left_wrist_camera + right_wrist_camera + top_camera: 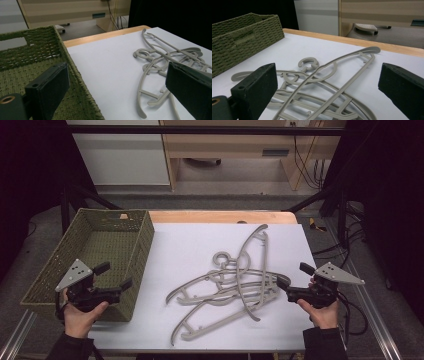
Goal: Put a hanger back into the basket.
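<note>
Hangers: tangled heap right of basket. Left tongs, right tongs: released, empty. Step: approach. Next: single hanger pinched, lifted free.

At your ten o'clock sits an olive-green woven basket. The tangled hangers ahead of you are pale grey-beige, lying on a plain white worktop with a light wood edge. Each hand-held gripper you hold is black, topped by a grey plate.

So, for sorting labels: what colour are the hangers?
Grey-beige hangers, clearest in the high view.
</note>
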Demonstrator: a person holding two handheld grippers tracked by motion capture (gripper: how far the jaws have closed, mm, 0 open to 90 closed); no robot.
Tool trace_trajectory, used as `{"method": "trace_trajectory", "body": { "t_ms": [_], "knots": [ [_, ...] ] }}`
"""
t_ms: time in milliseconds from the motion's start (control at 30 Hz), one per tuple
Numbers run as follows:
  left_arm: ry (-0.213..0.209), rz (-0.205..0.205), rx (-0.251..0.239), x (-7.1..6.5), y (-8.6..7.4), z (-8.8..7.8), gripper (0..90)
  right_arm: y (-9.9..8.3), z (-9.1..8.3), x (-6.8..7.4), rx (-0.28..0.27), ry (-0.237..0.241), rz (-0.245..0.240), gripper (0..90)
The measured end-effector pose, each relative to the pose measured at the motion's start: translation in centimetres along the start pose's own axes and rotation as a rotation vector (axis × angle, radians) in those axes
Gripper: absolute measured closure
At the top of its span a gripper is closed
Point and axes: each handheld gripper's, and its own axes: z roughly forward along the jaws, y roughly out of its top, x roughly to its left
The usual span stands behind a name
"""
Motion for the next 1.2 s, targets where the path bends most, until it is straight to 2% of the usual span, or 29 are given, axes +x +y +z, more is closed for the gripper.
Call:
{"method": "trace_trajectory", "body": {
  "t_ms": [300,533,600,700,733,867,933,967,1200],
  "knots": [
    [-0.024,0.012,-0.006,-1.4,0.2,0.4,5.6,0.0,0.2,0.2,0.006,0.004,-0.003,2.5],
    [-0.050,0.013,-0.006,-3.2,0.4,1.2,6.5,0.0,0.4,0.5,0.011,0.009,-0.008,2.6],
    [-0.064,0.017,0.011,-4.2,0.4,1.9,6.6,0.0,0.5,0.6,0.015,0.011,-0.009,2.5],
    [-0.070,0.028,0.026,-4.9,0.4,2.5,6.6,0.0,0.6,0.6,0.017,0.012,-0.008,2.5],
    [-0.079,0.030,0.036,-5.6,0.5,3.1,6.9,0.0,0.7,0.7,0.020,0.018,-0.007,2.6],
    [-0.084,0.042,0.057,-6.6,0.7,4.2,7.6,-0.1,1.0,0.9,0.028,0.016,-0.010,2.6],
    [-0.105,0.038,0.075,-7.4,0.9,5.5,7.7,-0.1,1.1,1.0,0.031,0.021,-0.013,2.6],
    [-0.105,0.038,0.075,-7.4,0.9,5.5,7.7,-0.1,1.1,1.0,0.031,0.021,-0.013,2.6],
    [-0.157,0.029,0.119,-9.4,1.6,8.8,7.9,-0.1,1.1,1.1,0.035,0.019,-0.025,2.5]
  ]
}}
